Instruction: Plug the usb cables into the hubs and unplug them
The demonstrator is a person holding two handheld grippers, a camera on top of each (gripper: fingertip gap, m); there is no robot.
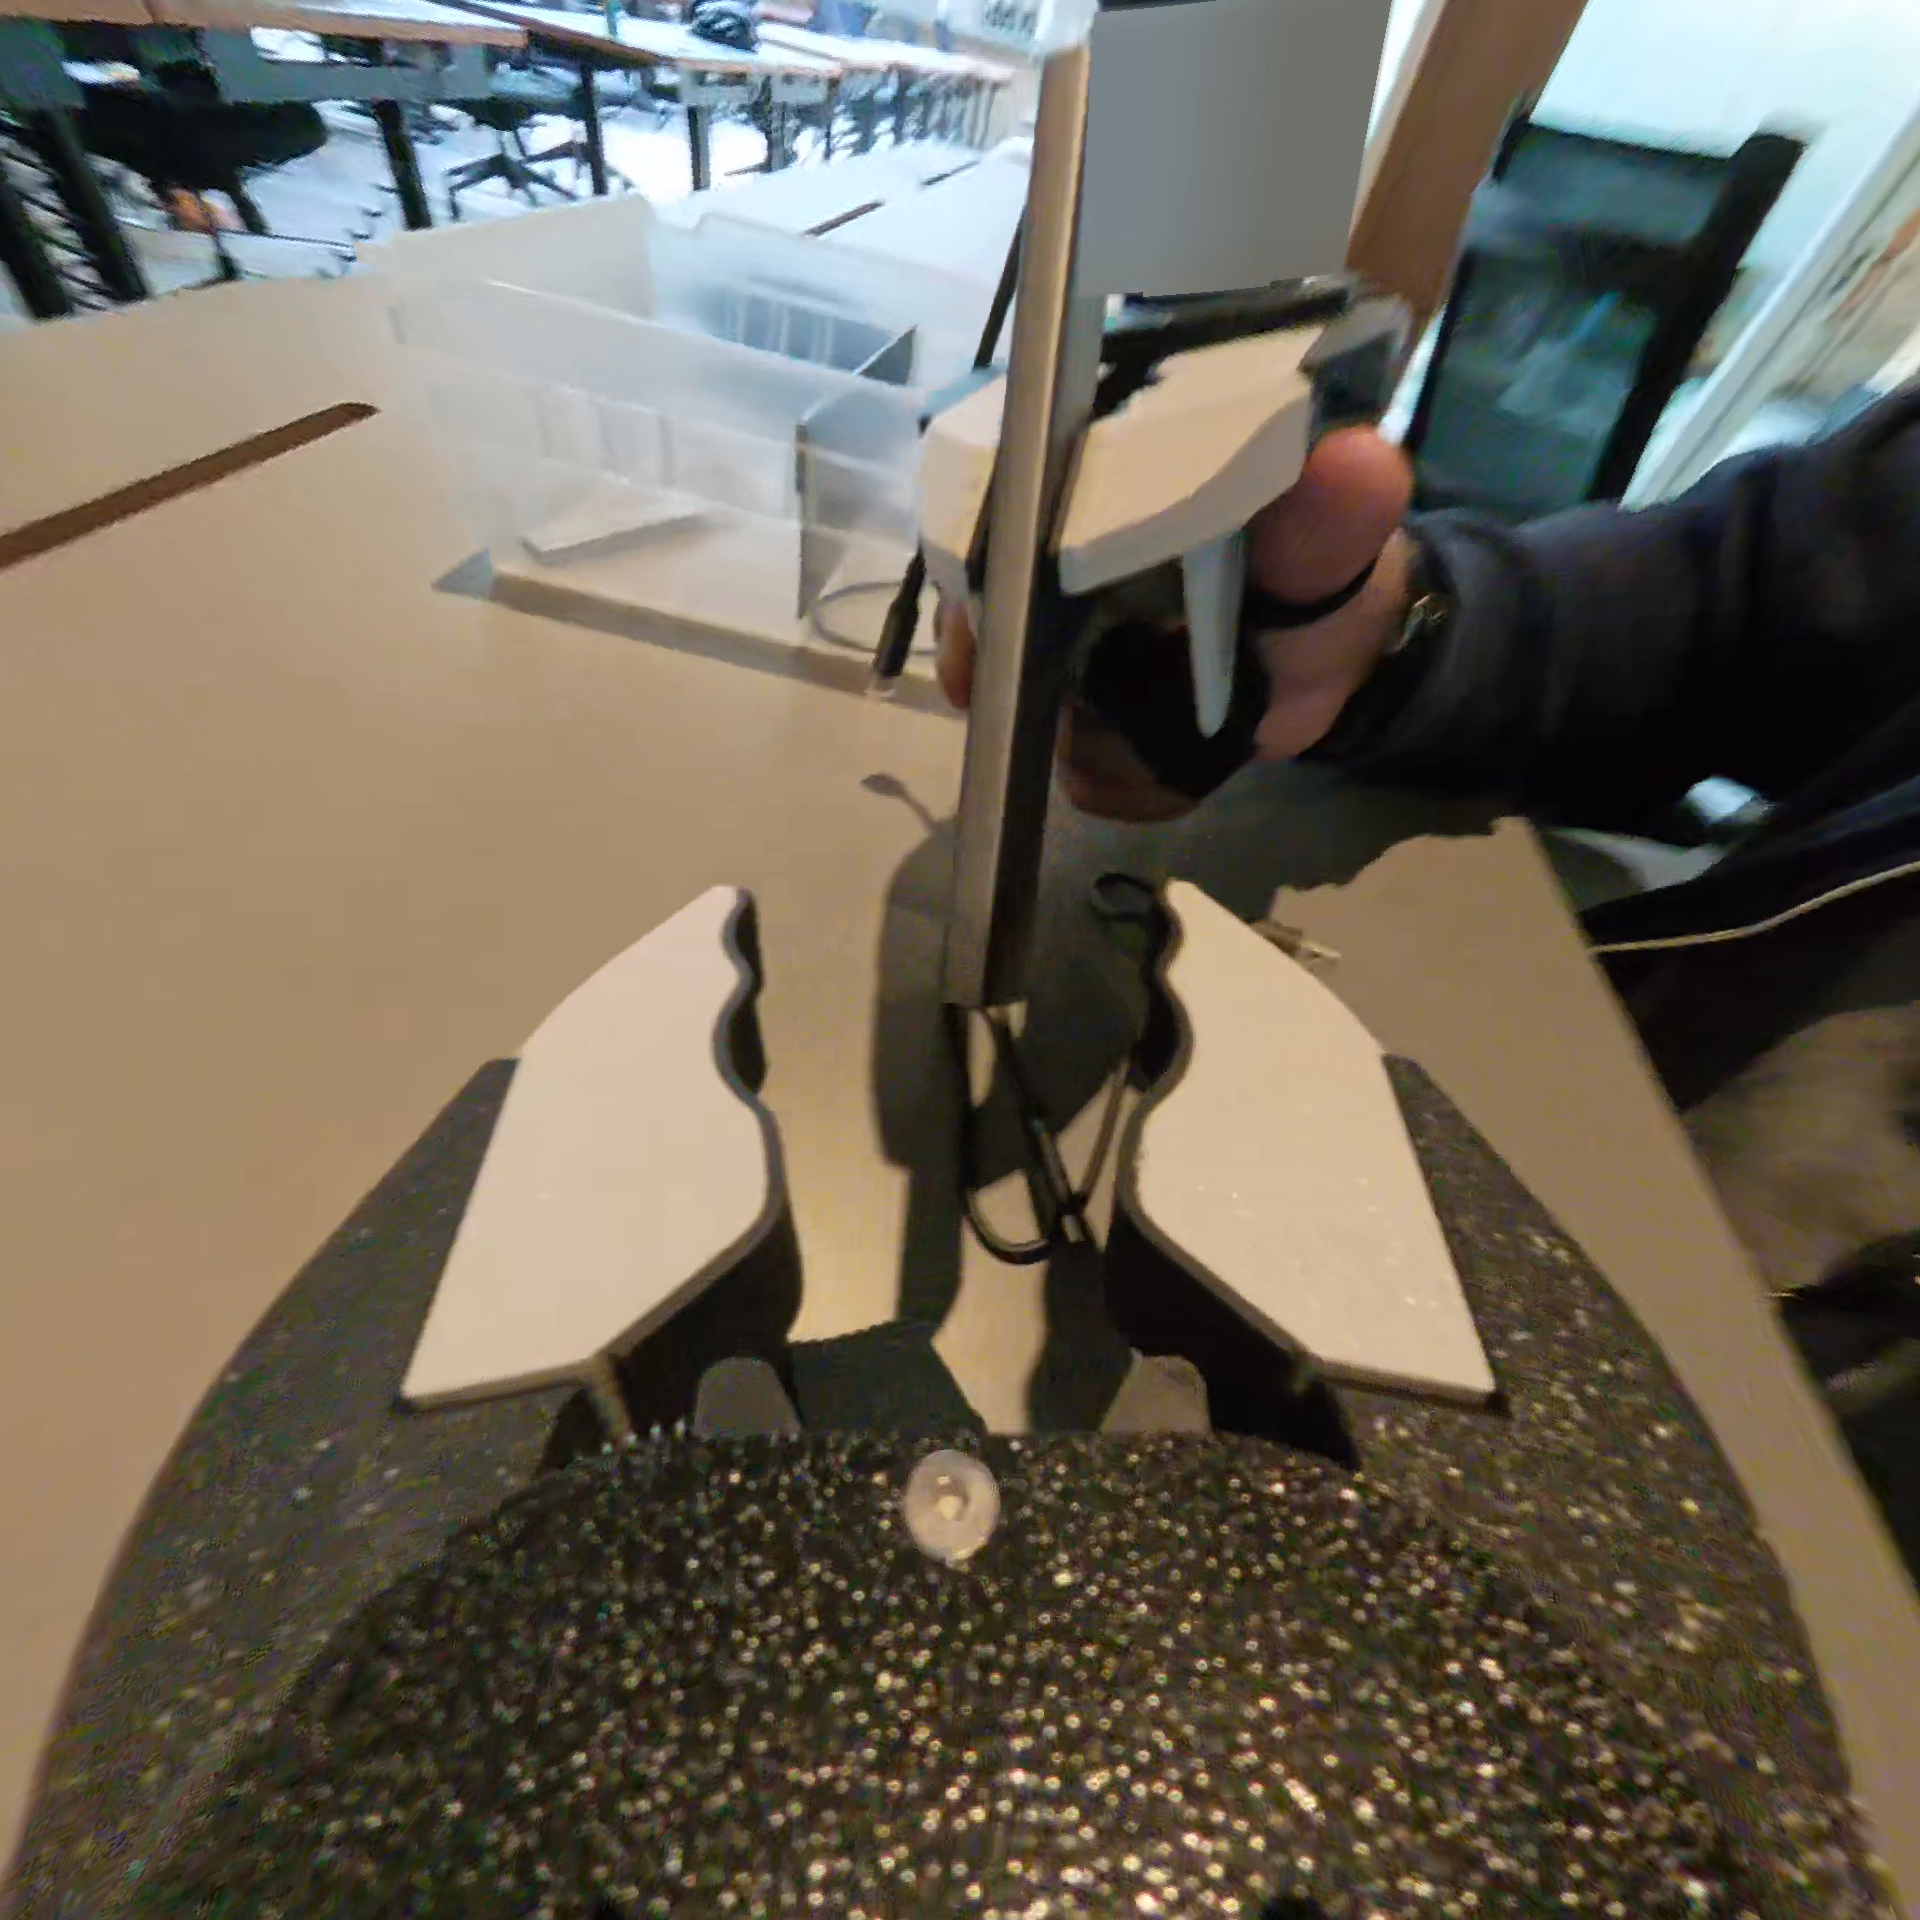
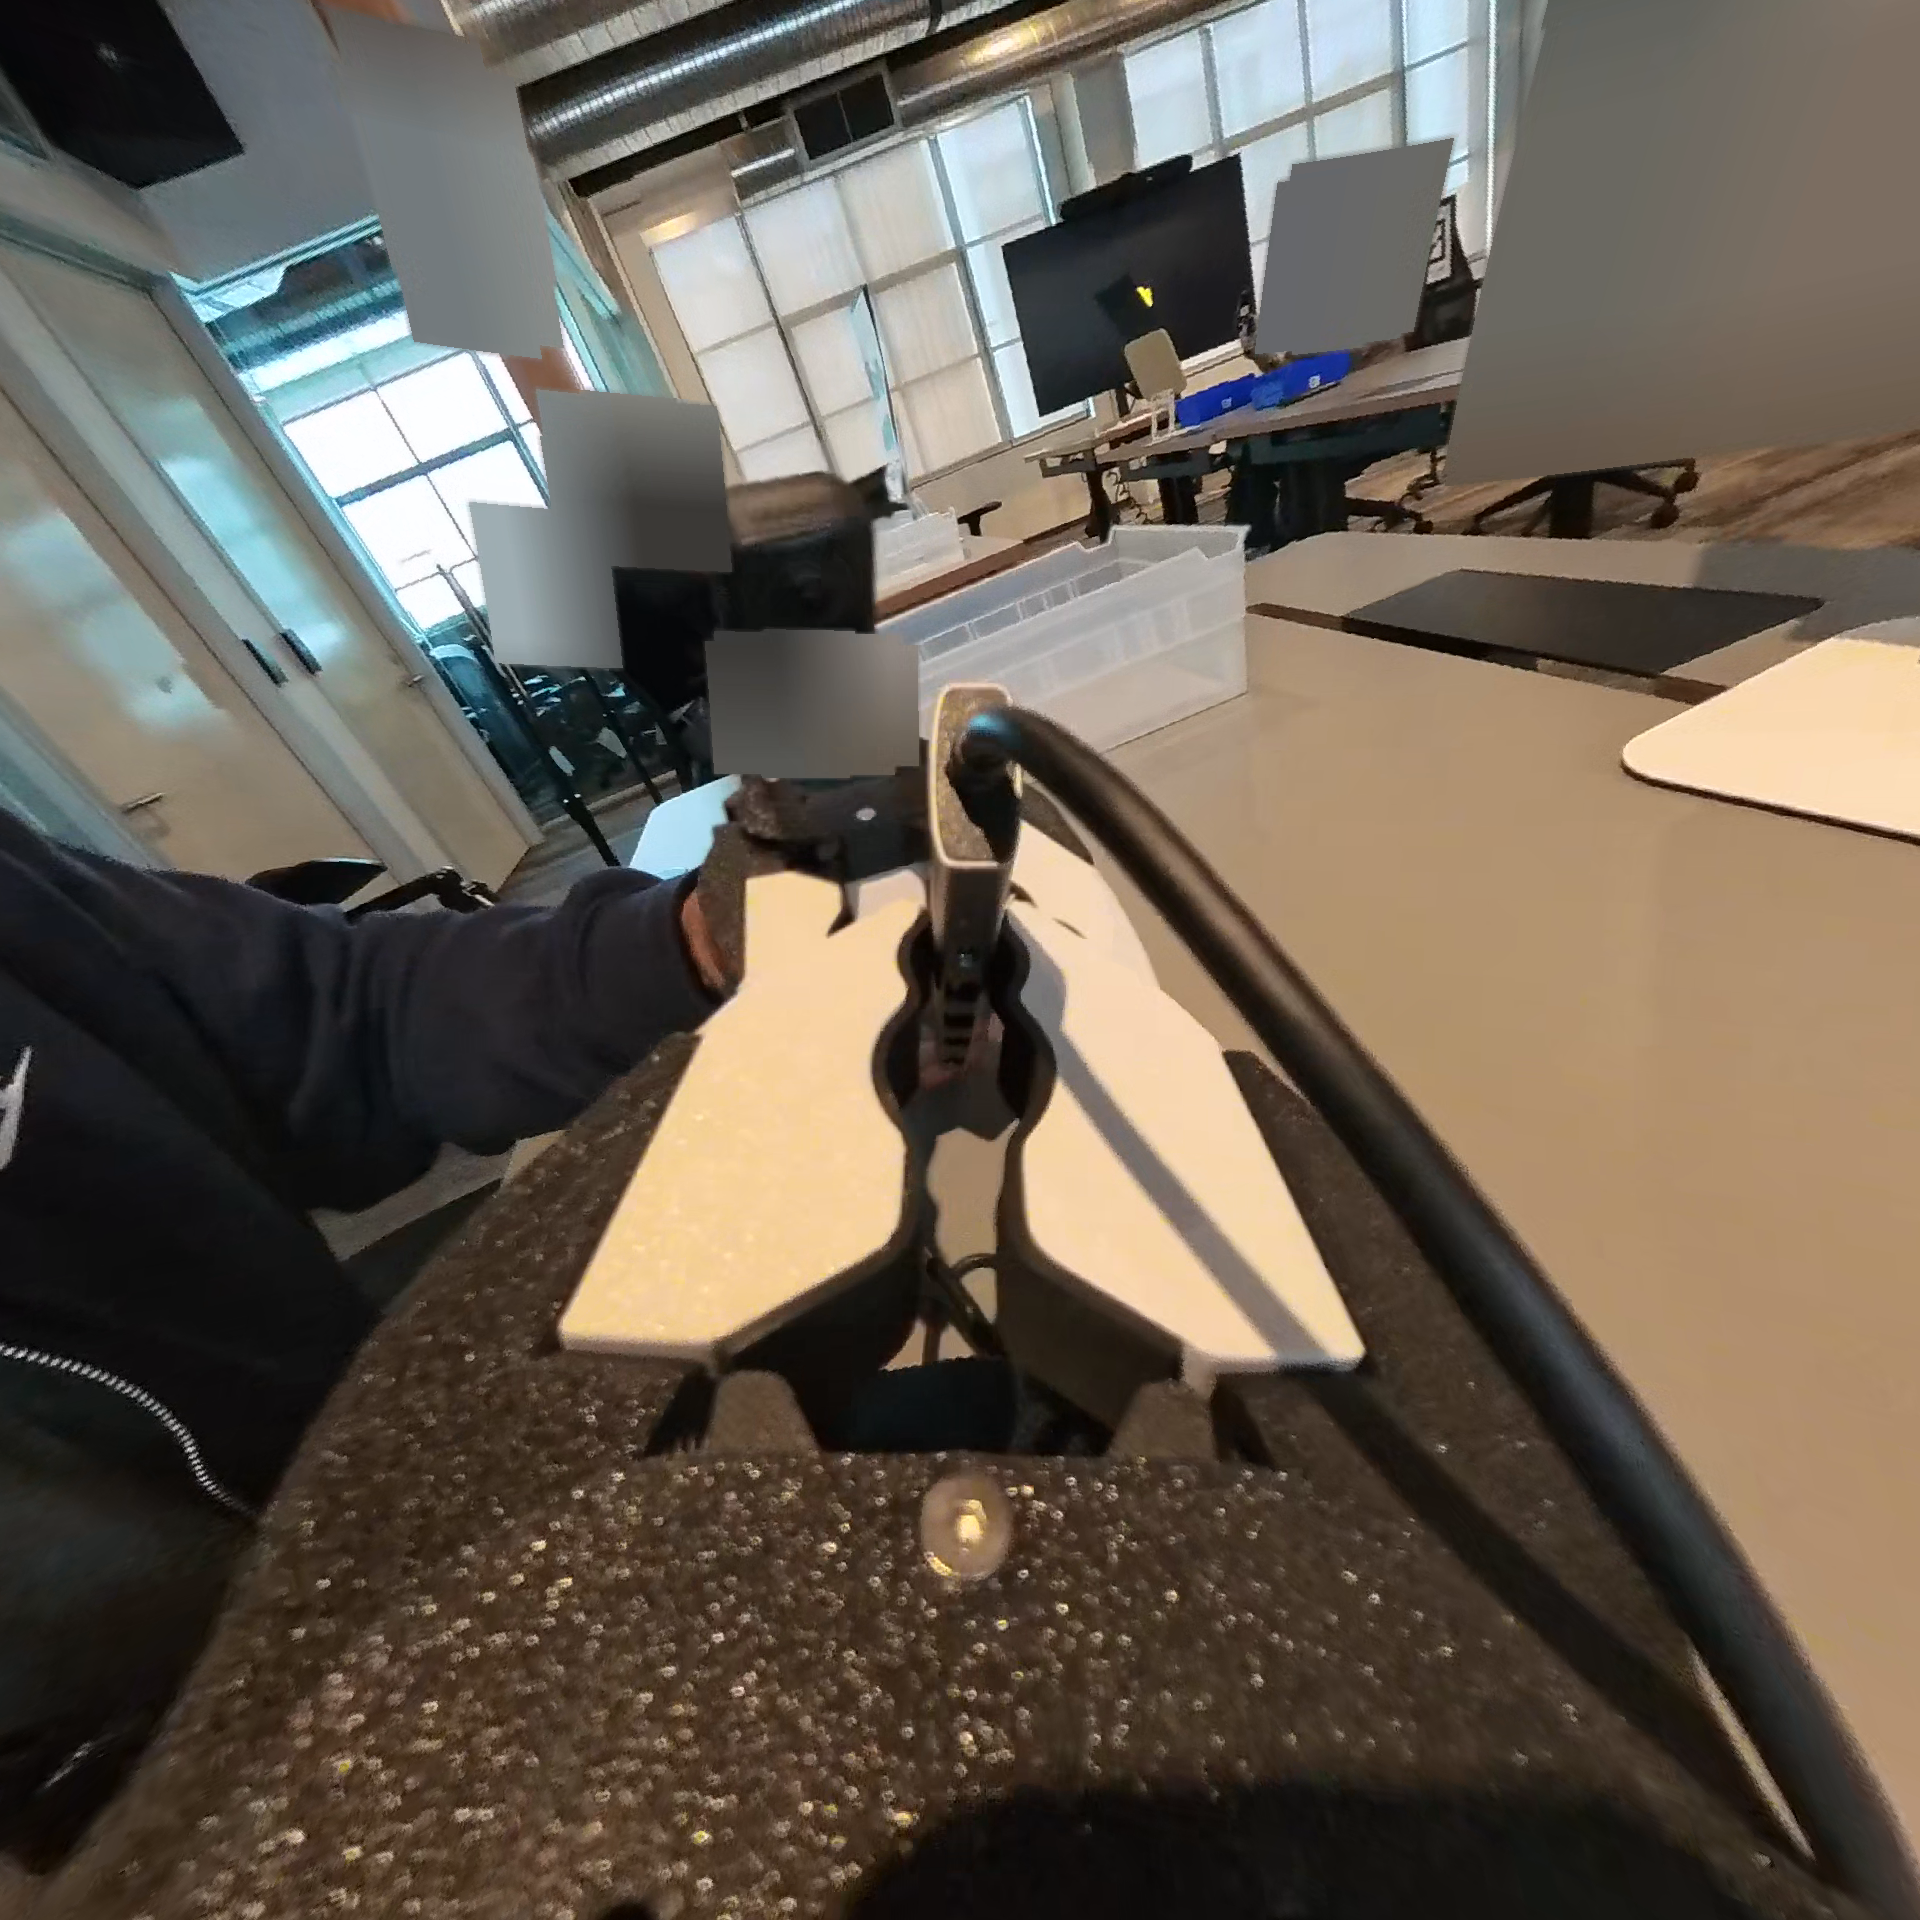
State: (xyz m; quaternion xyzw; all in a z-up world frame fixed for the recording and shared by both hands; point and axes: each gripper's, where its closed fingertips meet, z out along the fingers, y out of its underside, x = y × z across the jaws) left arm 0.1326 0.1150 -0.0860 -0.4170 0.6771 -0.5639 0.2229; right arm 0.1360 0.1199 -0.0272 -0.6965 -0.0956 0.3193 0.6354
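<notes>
Currently right gripper (image 2: 961, 997) clamps the rigid, slim hub (image 1: 1013, 623) mid-body; left gripper (image 1: 961, 1039) gapes below it, cables (image 1: 1039, 1195) limp.

Smooth grey-beige tabletop (image 1: 312, 810), matte, w/ dark narrow slot (image 1: 187, 478) cut near far left edge. Clear plastic storage bin (image 1: 623, 416) w/ dividers sitting toward far edge. Thin black cable (image 1: 1023, 1174) looped on surface near the near right edge, partly in shadow. Flat black rectangular mat (image 2: 1579, 623) at far right. White rounded-corner pad (image 2: 1787, 748) just nearer than mat, at right edge.
</notes>
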